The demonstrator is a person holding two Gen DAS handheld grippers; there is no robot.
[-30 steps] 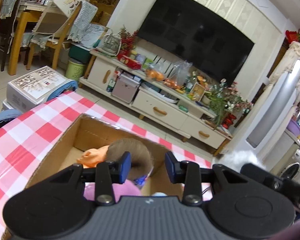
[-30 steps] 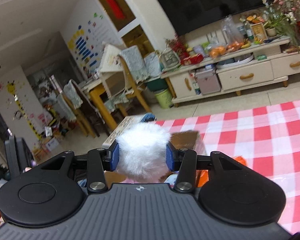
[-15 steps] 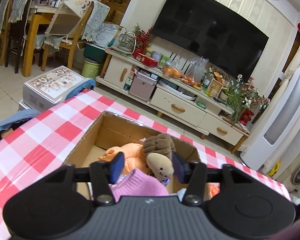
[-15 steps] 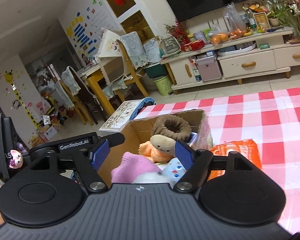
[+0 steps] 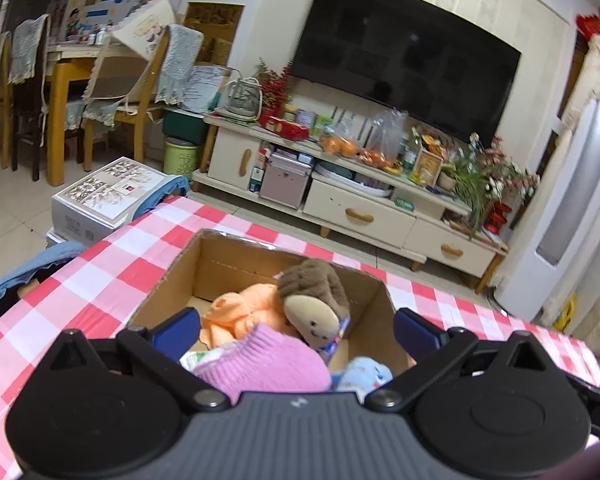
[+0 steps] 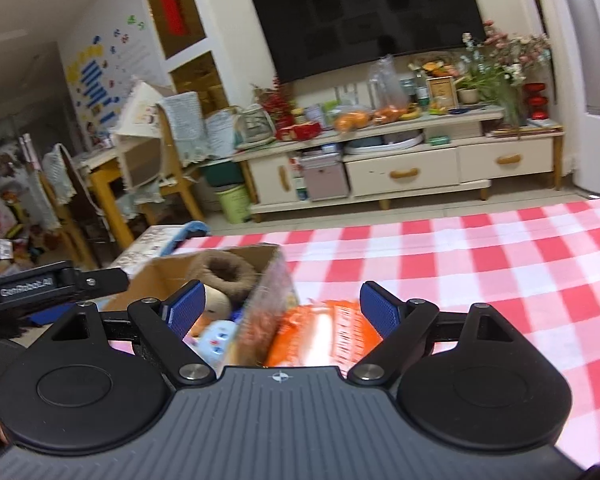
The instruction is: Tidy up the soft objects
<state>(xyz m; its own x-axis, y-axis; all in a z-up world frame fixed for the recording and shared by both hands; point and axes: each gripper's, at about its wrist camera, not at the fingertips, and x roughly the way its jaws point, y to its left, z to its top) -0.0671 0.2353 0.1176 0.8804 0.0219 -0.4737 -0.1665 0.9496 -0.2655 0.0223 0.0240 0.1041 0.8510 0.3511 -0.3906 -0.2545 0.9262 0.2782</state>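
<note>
1. Here the left gripper (image 5: 296, 330) tilts down over the open box (image 5: 168, 280) on the checked cloth (image 5: 100, 264); its jaws have just been opening and now stand wide, with nothing pressed between the blue pads.
2. Inside the box lie the soft things: a brown doll (image 5: 314, 300) leaning toward the right wall, an orange cloth (image 5: 240, 308) behind it, a pink knit (image 5: 266, 364) nearest the camera, and a light-blue toy (image 5: 364, 372) at the right.
3. The right gripper (image 6: 282, 312) also points somewhat downward, at the box's right wall (image 6: 268, 300); its jaws have likewise just been opening and are spread wide, gripping nothing.
4. Between its pads, seen past them, are the box's corner and an orange packet (image 6: 324, 332) lying on the cloth just beside the box.
5. In the right view, the left gripper's black body (image 6: 40, 284) shows at the left edge, over the box's near side.
6. A TV (image 5: 400, 56) and a low cabinet (image 5: 360, 216) stand beyond the table.
</note>
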